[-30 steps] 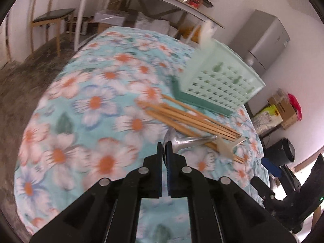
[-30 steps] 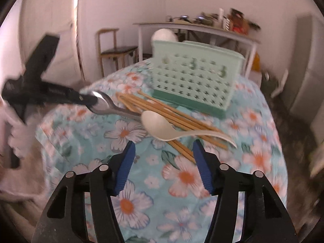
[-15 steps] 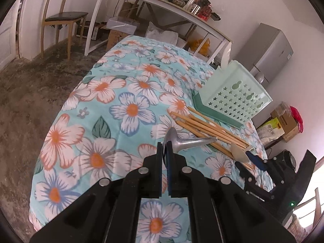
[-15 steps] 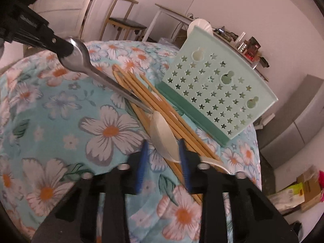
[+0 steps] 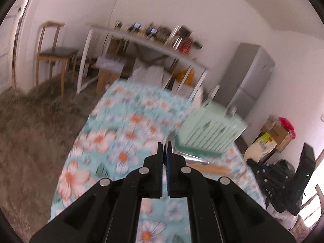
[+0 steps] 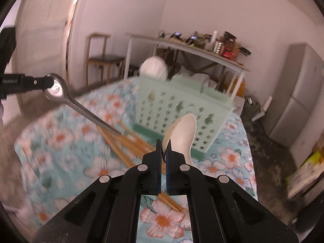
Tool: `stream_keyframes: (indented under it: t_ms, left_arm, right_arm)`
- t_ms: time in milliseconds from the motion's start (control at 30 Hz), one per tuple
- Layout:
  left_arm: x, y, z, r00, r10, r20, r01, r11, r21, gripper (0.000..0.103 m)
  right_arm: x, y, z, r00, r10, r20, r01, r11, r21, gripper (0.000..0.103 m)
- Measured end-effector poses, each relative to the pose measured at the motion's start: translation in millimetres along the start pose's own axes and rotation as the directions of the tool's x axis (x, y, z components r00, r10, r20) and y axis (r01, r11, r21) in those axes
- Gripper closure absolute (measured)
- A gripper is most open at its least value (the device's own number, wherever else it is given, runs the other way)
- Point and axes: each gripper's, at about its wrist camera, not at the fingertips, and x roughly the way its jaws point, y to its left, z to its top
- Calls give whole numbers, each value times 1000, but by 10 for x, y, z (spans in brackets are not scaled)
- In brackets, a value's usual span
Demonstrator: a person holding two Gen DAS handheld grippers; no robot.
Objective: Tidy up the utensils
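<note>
My left gripper [image 5: 165, 144] is shut on the bowl end of a metal spoon [image 5: 190, 158], held in the air over the flowered table. The right wrist view shows that spoon [image 6: 56, 89] hanging from the left gripper [image 6: 43, 82] with its handle slanting down. My right gripper [image 6: 164, 143] is shut on a white spoon [image 6: 185, 133], lifted off the cloth in front of the mint-green star-holed basket [image 6: 182, 109]. Several wooden chopsticks [image 6: 125, 143] lie on the cloth before the basket. A round white utensil [image 6: 154, 68] sticks up from the basket's far left.
The flowered tablecloth [image 5: 121, 133] covers the table, with floor dropping off on the left. Behind stand a white desk [image 6: 192, 46] with clutter, a wooden chair [image 5: 54, 52] and a grey fridge [image 5: 247, 77]. Cardboard boxes [image 5: 277, 131] sit at the right.
My right gripper has closed on the white spoon and raised it from the chopsticks. The left gripper has lifted the metal spoon higher above the table.
</note>
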Motion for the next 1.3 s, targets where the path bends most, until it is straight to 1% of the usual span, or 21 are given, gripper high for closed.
stream_keyframes:
  t_ms: [100, 167, 200, 300, 367, 433, 500, 600, 767, 800, 867, 900, 967, 1000, 1100, 1133, 1167, 1233, 1300]
  left_arm:
    - [-123, -150, 240, 997, -22, 80, 19, 999, 38, 101]
    - [-177, -290, 450, 990, -24, 140, 13, 997, 80, 101]
    - [-184, -383, 572, 986, -18, 168, 0, 994, 109, 101]
    - [-97, -628, 839, 979, 16, 203, -58, 978, 200, 101]
    - [0, -774, 945, 976, 43, 215, -97, 963, 250, 101]
    - [128, -930, 1017, 969, 73, 235, -147, 938, 315, 101]
    - [294, -1060, 1050, 963, 119, 240, -206, 903, 378, 101]
    - [622, -1226, 1062, 964, 168, 205, -246, 853, 461, 101]
    - [1005, -1369, 1013, 971, 199, 136, -241, 818, 523, 101]
    - [1090, -1383, 1029, 972, 203, 119, -235, 818, 525, 100]
    - [1208, -1404, 1032, 980, 184, 69, -193, 841, 506, 99]
    - [1266, -1394, 1056, 986, 164, 39, -162, 860, 484, 98]
    - [1318, -1364, 1093, 992, 124, 5, -113, 889, 444, 97]
    - [1333, -1337, 1120, 995, 97, -3, -87, 907, 412, 93]
    - [1310, -1271, 1140, 999, 37, -9, -32, 941, 337, 78]
    - [1299, -1257, 1145, 1000, 24, -8, -20, 947, 319, 74]
    - [1277, -1223, 1152, 1000, 10, -5, -8, 955, 296, 73]
    - [1223, -1165, 1164, 1000, -4, 6, 2, 964, 264, 67]
    - [1137, -1093, 1140, 1000, -13, 17, 9, 972, 234, 64]
  right_arm:
    - [-136, -109, 57, 999, 9, 35, -11, 998, 58, 102]
    - [-210, -168, 84, 998, 12, 58, -17, 996, 84, 102]
    - [-228, -177, 90, 998, 14, 63, -19, 996, 91, 102]
    - [-268, -214, 118, 996, 24, 81, -33, 993, 110, 102]
    - [-294, -232, 124, 995, 22, 93, -33, 993, 113, 102]
    - [-321, -264, 123, 994, 27, 103, -40, 991, 126, 102]
    - [-309, -323, 99, 994, 30, 108, -45, 989, 139, 102]
    - [-288, -400, 43, 993, 42, 107, -59, 985, 160, 102]
    - [-268, -528, -33, 993, 59, 107, -79, 977, 198, 102]
    - [-264, -552, -45, 992, 62, 107, -83, 975, 204, 102]
    - [-256, -592, -72, 992, 72, 108, -94, 971, 219, 102]
    - [-253, -605, -82, 991, 73, 108, -96, 970, 223, 102]
    - [-251, -619, -99, 991, 74, 108, -97, 969, 229, 102]
    - [-252, -631, -105, 991, 75, 109, -99, 968, 232, 102]
    - [-254, -667, -122, 991, 82, 109, -107, 963, 246, 102]
    - [-257, -676, -130, 991, 83, 110, -108, 962, 250, 102]
    - [-262, -687, -130, 990, 83, 110, -109, 961, 255, 102]
    - [-270, -700, -130, 990, 84, 111, -110, 959, 261, 102]
    - [-278, -719, -128, 990, 86, 113, -114, 956, 270, 102]
